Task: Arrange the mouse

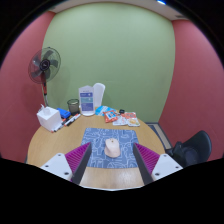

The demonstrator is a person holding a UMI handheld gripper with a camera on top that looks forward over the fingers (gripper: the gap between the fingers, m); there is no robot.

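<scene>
We see the mouse (112, 147) between our open jaws with a gap on each side. Ahead, bare table (60, 140) lies free; a jug (89, 99), box (48, 119) and books (122, 118) crowd its far edge.

Round light-wood table (55, 148). On it, just ahead of the gripper's fingers: blue patterned mouse mat (110, 146) carrying a white computer mouse (112, 147). Further back: white box (48, 118), white-and-blue jug-like container (91, 99), dark round pot (73, 105), flat printed papers (122, 118).
</scene>
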